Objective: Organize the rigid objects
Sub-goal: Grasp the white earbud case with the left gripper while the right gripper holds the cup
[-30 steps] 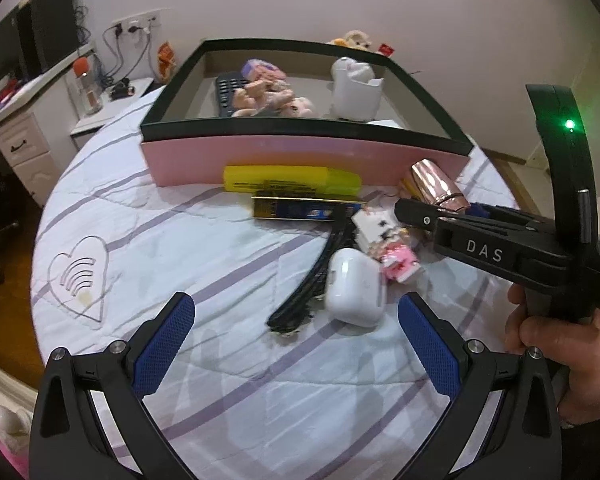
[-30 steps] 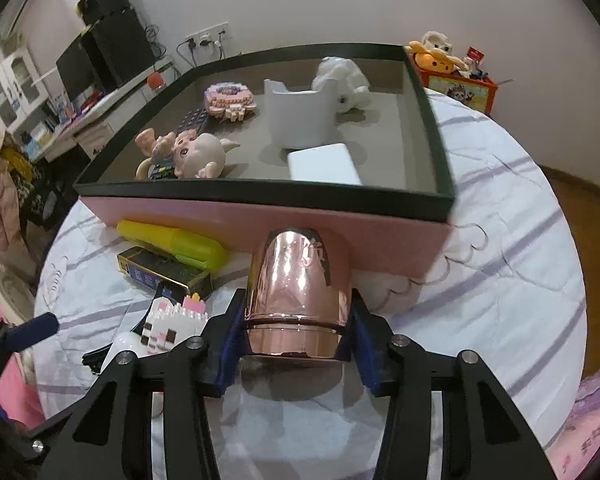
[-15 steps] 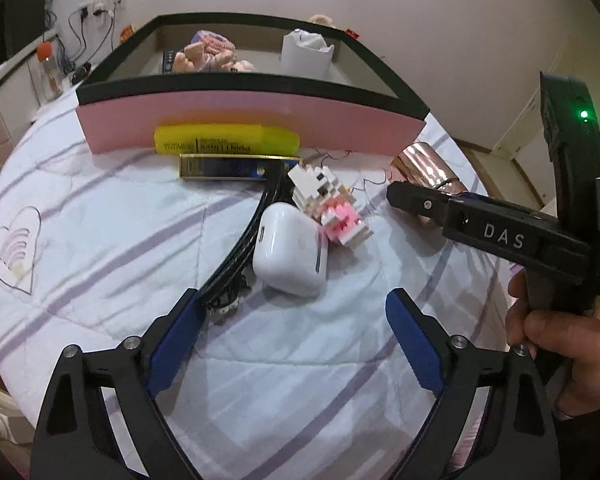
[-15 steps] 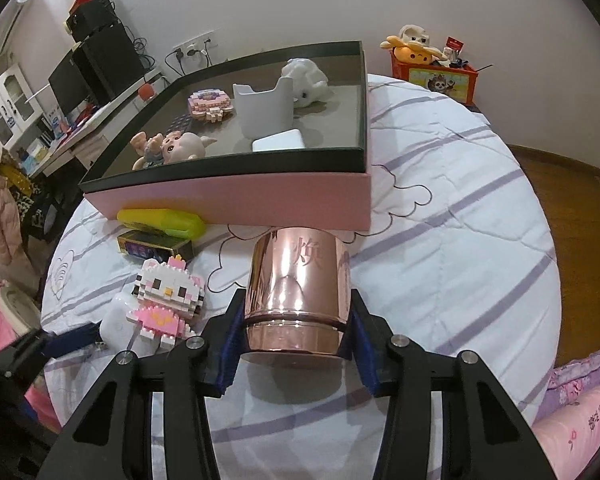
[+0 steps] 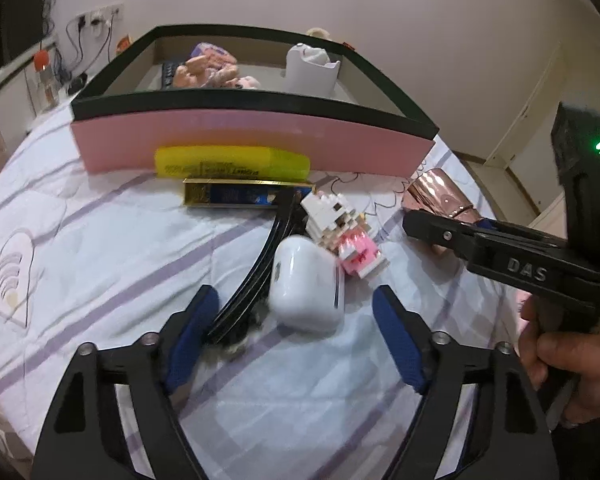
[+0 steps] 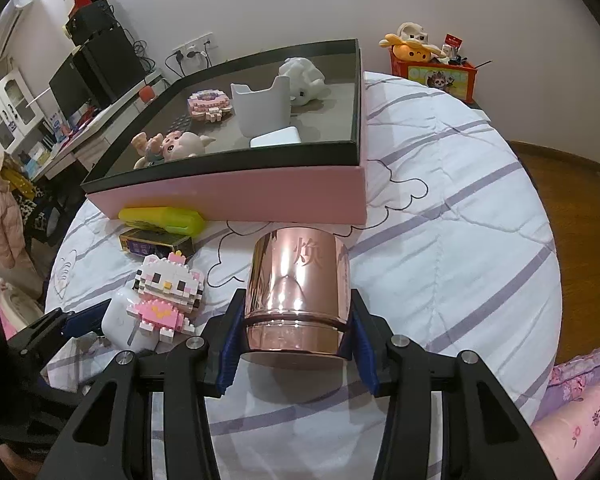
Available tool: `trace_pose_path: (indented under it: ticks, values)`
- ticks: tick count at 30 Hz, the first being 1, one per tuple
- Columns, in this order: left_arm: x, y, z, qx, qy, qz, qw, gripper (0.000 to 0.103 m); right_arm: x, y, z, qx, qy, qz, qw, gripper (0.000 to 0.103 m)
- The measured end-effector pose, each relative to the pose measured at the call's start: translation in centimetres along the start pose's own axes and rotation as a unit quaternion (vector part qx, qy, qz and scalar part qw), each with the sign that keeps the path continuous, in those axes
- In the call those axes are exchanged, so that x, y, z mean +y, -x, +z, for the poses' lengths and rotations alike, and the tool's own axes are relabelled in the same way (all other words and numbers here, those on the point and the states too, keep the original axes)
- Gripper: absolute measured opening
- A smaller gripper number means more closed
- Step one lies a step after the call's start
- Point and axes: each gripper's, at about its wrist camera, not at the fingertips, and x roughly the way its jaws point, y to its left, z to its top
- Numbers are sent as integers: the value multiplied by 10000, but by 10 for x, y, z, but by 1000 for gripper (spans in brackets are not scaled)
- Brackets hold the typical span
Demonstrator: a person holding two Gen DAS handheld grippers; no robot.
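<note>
Your left gripper [image 5: 296, 334], jaws closing, has the white earbud case [image 5: 306, 286] between its pads at twelve o'clock, untouched, while your right gripper [image 6: 296, 346] clamps the rose-gold cup [image 6: 298, 292].

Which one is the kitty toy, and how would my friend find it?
Find the big pink box on the bed. In front of it, past the yellow marker, lies the kitty beside a smooth white case. Only the kitty is built from little blocks, wearing a pink dress.
</note>
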Motion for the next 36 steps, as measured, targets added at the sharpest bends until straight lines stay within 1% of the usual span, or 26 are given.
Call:
trace_pose_path:
  ticks: [2,5,9,11,15,18,19,20,23,25,26,28,29,31,33,36]
  values:
    - [5,8,-6,12,86,-79,9999,78,0,0,0,1,2,5,10000,48]
    - [4,18,-15,-11,43,-78,10000,78,0,0,0,-2,-9,9,10000,48]
    - [-6,22,-22,-86,-83,-203,9997,78,0,0,-1,-3,-14,12,10000,48]
    - [-7,20,-22,-96,-117,-79,9999,78,0,0,-1,-3,-17,10,10000,48]
    - [5,15,-15,-183,-77,183,9996,81,-1,2,-2,2,-17,18,10000,48]
    - [7,6,-8,-166,-360,307,9987,82,0,1,-1,9,-28,6,10000,48]
    - [5,1,-5,-154,-520,292,9981,85,0,1,-1,8,-28,5,10000,48]
    - [5,-1,-2,-145,-618,248,9977,85,0,1,-1,11,-25,9,10000,48]
    - [1,-10,6,-41,-964,143,9952,84,1,0,-1,26,-6,4,10000,48]
    - [0,-13,10,17,-1107,57,9938,83,1,-1,0,32,-17,-5,10000,48]
    - [-1,-15,13,30,-1118,26,9937,81,1,-1,0,35,-16,-14,10000,48]
    - [-3,-18,16,56,-1121,-7,9937,65,1,-1,0,35,-18,-24,10000,48]
    - [-3,-18,17,64,-1109,-48,9938,60,1,-1,0,35,-26,-28,10000,48]
    - [-2,-17,17,95,-1027,-212,9944,38,2,-1,0,38,-23,-35,10000,48]
    - [-1,-15,15,124,-938,-358,9949,33,3,-1,0,44,-14,-45,10000,48]
    - [5,-7,9,132,-779,-545,9954,32,4,-1,-1,50,-6,-54,10000,48]
